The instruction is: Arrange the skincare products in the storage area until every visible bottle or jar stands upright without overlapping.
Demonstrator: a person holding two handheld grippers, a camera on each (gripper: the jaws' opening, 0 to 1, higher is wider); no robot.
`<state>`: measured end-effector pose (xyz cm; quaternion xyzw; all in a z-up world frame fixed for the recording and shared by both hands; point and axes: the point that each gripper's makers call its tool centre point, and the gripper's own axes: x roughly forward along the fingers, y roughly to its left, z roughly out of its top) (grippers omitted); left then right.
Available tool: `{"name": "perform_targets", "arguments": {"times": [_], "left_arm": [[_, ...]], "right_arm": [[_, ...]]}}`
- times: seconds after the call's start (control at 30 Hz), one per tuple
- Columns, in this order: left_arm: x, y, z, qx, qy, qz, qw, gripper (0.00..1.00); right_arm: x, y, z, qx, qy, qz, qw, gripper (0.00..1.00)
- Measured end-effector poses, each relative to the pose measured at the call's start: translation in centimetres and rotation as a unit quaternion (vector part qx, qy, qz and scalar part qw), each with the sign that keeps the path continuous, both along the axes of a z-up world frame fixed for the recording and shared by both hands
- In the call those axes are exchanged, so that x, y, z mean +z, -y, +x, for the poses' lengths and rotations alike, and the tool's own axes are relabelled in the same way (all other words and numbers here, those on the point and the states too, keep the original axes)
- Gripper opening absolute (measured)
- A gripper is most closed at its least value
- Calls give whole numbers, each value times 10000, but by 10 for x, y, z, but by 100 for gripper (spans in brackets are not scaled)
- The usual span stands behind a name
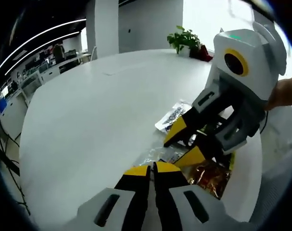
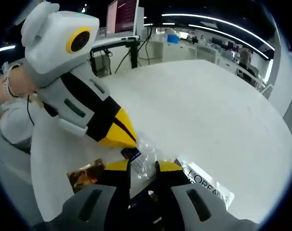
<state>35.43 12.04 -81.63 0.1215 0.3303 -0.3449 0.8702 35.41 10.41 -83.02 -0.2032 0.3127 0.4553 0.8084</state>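
**Both grippers meeting over sachets at the table edge**

In the left gripper view, the left gripper (image 1: 152,169) is sitting with its jaws pressed together, holding nothing. Beyond it, the right gripper (image 1: 185,144) is reaching down onto a clear plastic packet (image 1: 158,155), half hiding a gold foil sachet (image 1: 210,177) and a white printed sachet (image 1: 173,114) on the white table (image 1: 88,120).

In the right gripper view, the right gripper (image 2: 143,166) is closing around the clear plastic packet (image 2: 145,153); whether it is truly clamping is hard to tell. The left gripper (image 2: 129,139) is touching the packet's top. No bottle or jar can be made out.
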Motion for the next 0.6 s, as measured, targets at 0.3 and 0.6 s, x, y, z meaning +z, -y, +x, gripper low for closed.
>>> {"name": "perform_targets", "arguments": {"times": [0.3,0.6], "left_arm": [[9,-3,0,49,96,-73,9999,9],[30,-11,-20,261,194,-245,9992,14]], "right_arm": [[0,0,1,-32,-32,-28,10000,21],[0,0,-1,-71,-82,-32,9999,21]]}}
